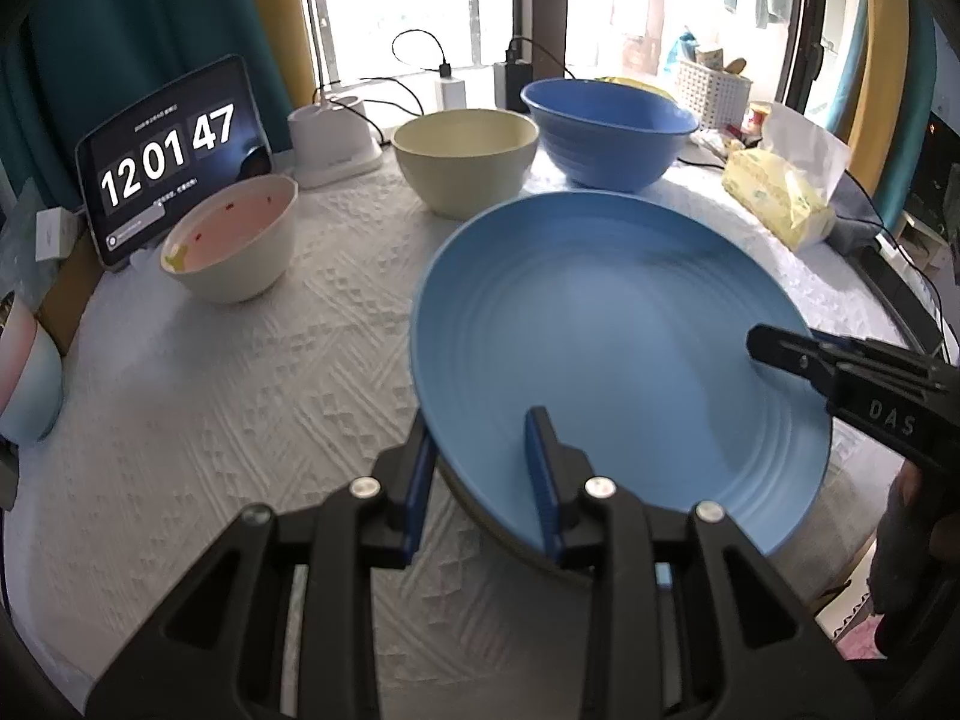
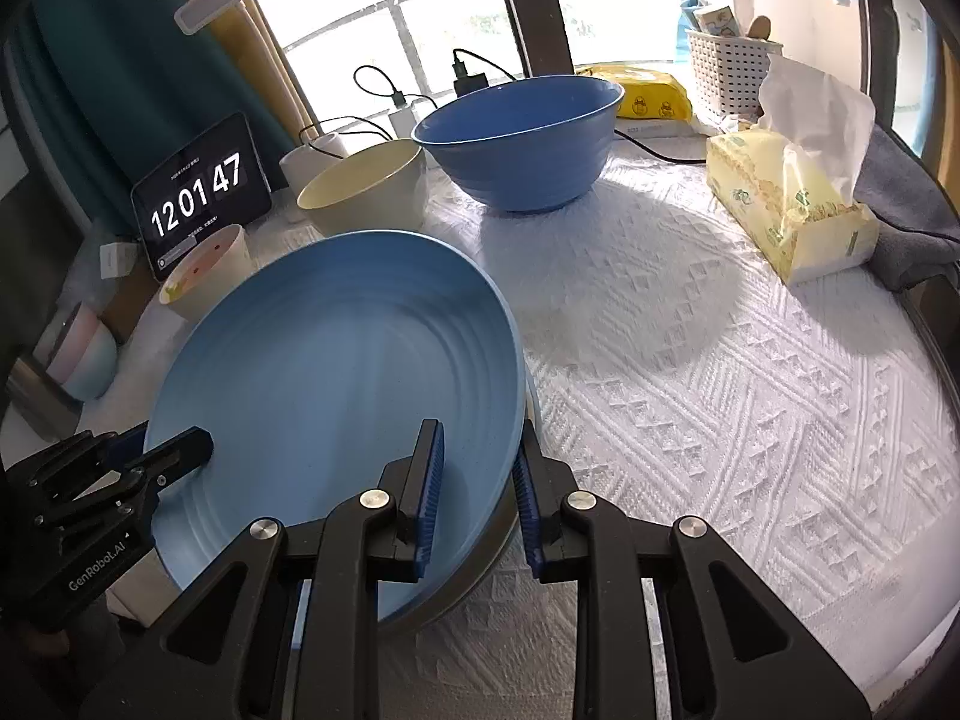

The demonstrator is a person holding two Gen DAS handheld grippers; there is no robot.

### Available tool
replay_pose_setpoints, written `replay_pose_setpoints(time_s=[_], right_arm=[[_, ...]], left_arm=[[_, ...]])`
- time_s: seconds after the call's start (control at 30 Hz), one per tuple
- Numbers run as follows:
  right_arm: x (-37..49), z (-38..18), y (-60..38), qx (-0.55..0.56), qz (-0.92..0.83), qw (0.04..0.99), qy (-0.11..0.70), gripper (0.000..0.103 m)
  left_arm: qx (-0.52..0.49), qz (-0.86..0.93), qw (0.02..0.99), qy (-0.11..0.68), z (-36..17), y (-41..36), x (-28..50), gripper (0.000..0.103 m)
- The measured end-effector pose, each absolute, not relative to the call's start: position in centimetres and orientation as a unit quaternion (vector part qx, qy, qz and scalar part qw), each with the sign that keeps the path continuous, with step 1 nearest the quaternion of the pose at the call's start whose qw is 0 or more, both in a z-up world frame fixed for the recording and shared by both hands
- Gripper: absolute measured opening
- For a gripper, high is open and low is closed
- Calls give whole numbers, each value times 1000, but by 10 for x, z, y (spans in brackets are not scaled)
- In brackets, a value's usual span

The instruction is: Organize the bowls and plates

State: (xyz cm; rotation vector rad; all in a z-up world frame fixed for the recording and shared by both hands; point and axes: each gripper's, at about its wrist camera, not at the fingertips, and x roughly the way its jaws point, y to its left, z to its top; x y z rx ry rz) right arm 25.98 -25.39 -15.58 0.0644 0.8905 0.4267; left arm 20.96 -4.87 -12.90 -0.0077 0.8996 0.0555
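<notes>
A large blue ribbed plate (image 1: pixel 612 360) is held tilted above the white tablecloth; it also shows in the right wrist view (image 2: pixel 336 372). My left gripper (image 1: pixel 480 456) straddles its near-left rim, one finger over and one under. My right gripper (image 2: pixel 477 468) straddles the opposite rim the same way, and shows in the left wrist view (image 1: pixel 774 348). Whether each grip is tight on the rim I cannot tell. Behind stand a blue bowl (image 1: pixel 606 132), a cream bowl (image 1: pixel 465 159) and a white bowl with a pink inside (image 1: pixel 234 240).
A tablet clock (image 1: pixel 171 162) leans at the back left. A yellow tissue pack (image 2: pixel 792 210) lies at the right, with a white basket (image 2: pixel 729 69) behind it. A pink-and-blue bowl (image 2: pixel 84 354) sits at the left edge. Cables and chargers (image 1: pixel 450 87) lie along the window.
</notes>
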Motion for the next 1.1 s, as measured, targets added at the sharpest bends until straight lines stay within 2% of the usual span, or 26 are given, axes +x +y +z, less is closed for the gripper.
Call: replay_pose_setpoints(time_s=[0.4,0.47,0.53,1.1], right_arm=[[259,-155,-253,27,195,883,426,25],[260,-156,-254,26,188,884,427,25],[261,-155,-257,29,187,885,426,25],[266,-146,-258,31,192,890,413,25]], left_arm=[[0,40,895,445,-133,-44,210,34],[3,40,897,441,-131,-44,210,36],[0,39,897,440,-131,-44,209,44],[-18,45,907,419,-118,-36,219,45]])
